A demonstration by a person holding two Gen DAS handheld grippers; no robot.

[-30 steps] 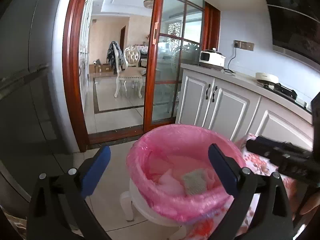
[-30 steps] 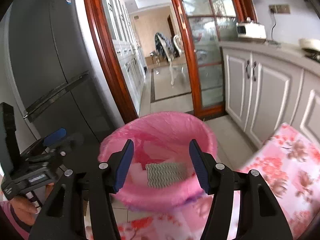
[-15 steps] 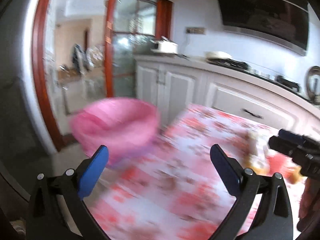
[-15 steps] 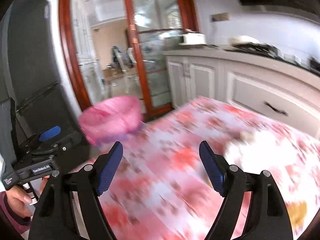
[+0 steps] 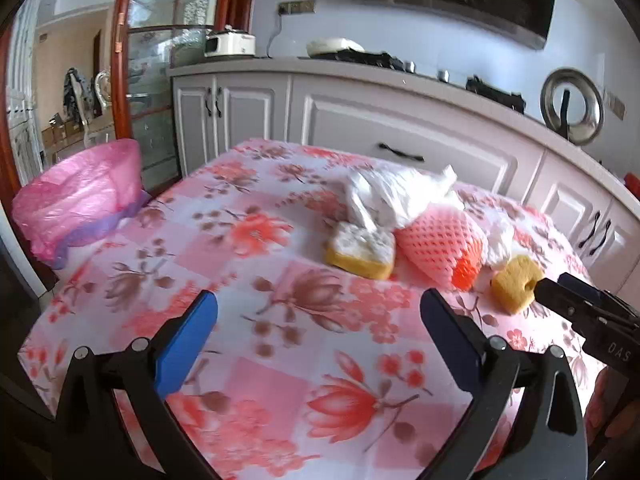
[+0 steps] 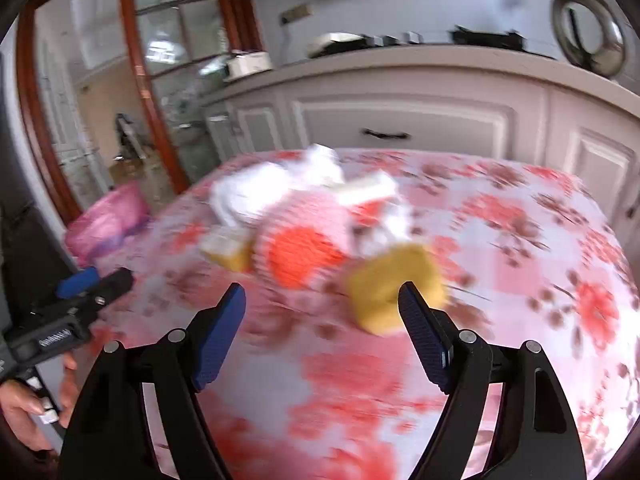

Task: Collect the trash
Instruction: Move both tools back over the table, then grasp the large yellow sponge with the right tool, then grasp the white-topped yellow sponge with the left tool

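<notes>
Because both sets of jaws stand wide apart with nothing between them, nothing is held yet. The right gripper (image 6: 320, 312) hangs over the counter (image 5: 280, 380), its right jaw just in front of a yellow sponge chunk (image 6: 394, 288). The left gripper (image 5: 318, 336) hovers over bare cloth near the counter's front edge, well short of the trash.

The right view is smeared with motion, so the risk appears to be a fast approach: a jaw may knock the light chunk along the cloth, or pinch only a corner and drop it on the way. The chunk also seems to lie against the white wrappers (image 5: 500, 236) and the foam net (image 5: 440, 240), so a closing jaw could drag those along. The cloth itself could get caught if the jaws come in too low.

Counted in the left view: two sponges, the chunk and a flat white-topped one (image 5: 362, 250); one pink foam net with an orange core; one crumpled white bag (image 5: 392, 192), plus white scraps that cannot be counted. One pink-lined bin (image 5: 76, 200) stands off the counter's left edge, well apart from the pile.
</notes>
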